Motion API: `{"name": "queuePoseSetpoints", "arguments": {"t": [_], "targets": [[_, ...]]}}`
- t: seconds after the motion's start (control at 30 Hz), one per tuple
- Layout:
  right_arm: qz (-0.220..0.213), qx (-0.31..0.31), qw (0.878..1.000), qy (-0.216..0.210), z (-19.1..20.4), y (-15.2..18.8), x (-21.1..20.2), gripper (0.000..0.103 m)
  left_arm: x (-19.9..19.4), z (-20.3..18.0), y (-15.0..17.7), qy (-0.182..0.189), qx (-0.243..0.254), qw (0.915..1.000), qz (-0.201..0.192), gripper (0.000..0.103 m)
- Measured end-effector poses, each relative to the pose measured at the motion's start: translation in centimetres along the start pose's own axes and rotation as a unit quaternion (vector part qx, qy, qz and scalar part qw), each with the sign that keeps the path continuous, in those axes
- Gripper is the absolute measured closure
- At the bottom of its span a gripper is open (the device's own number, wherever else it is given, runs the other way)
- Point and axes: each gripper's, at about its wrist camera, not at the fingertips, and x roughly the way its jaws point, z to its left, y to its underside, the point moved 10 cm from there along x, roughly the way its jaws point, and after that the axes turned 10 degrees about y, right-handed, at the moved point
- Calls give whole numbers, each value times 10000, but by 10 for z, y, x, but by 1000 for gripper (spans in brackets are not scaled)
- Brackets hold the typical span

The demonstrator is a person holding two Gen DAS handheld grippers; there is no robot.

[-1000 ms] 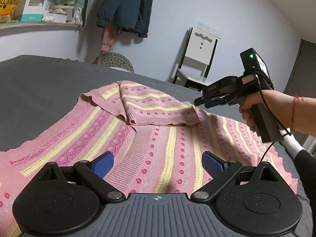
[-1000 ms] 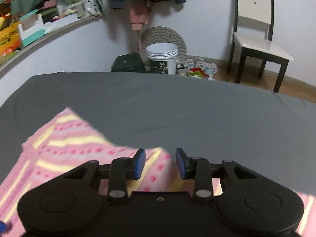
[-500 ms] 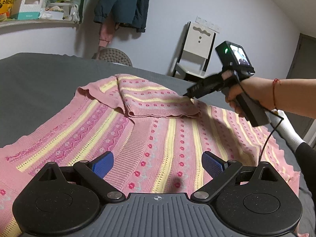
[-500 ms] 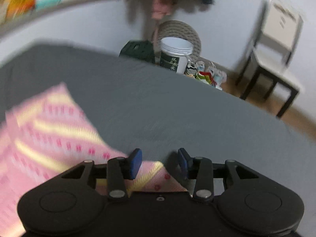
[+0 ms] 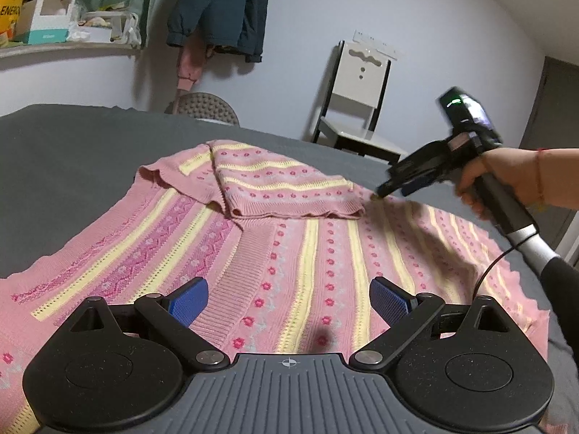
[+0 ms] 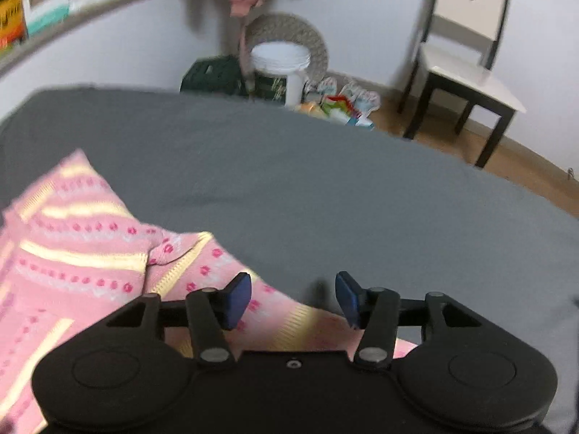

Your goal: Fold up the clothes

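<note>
While nothing was held between them, the jaws of the left gripper (image 5: 288,302) were seen spread wide, their blue pads (image 5: 189,301) poised low over the near part of a pink knitted garment with yellow stripes and small red flowers (image 5: 300,253). The jaws of the right gripper (image 6: 294,300) were likewise parted and empty, with the left pad over the garment's far edge and the right pad over bare cloth. The garment was spread flat across a dark grey cloth-covered surface (image 5: 72,152), whether bed or worktop could not be told. One sleeve-like flap (image 5: 282,188) had been laid folded across the upper part of the garment, its scalloped edge resting on the body. In the left wrist view, the right gripper (image 5: 383,190) was held by a bare hand (image 5: 481,177) with a red string at the wrist, its tip just beside the end of that folded flap; contact could not be judged because of blur. Beyond the surface, a white chair with dark legs (image 6: 466,54) stood against the pale wall, a white bucket (image 6: 284,65) was set on the floor near a dark green crate (image 6: 213,74), a dark teal jacket (image 5: 220,7) hung on the wall, and boxes were ranged on a shelf (image 5: 68,47).
</note>
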Motion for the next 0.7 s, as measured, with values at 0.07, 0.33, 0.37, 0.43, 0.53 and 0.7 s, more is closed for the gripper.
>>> {"name": "queuePoseSetpoints", "arguments": {"t": [0.07,0.33,0.37,0.43,0.53,0.7], "targets": [[-87,353,9992,-140,-33,7,-41,53,-1,-17,0,464,79,9989,73,7],[-444,1653,9766,-1300,-126,95,-240,52,-31,-104,29,2529,698,9613,845,7],[-485,1682,9752,-1355,-131,109,-259,52,-38,-114,36,2680,832,9548,984,7],[-551,1748,9720,-1468,-141,136,-292,52,-53,-138,51,2921,1262,9400,1234,7],[-618,1921,9643,-1712,-147,171,-324,51,-76,-179,72,3076,2063,9169,1487,7],[-836,2457,9353,-2404,-158,193,-355,51,-125,-247,95,2615,3506,8911,1212,7]]}}
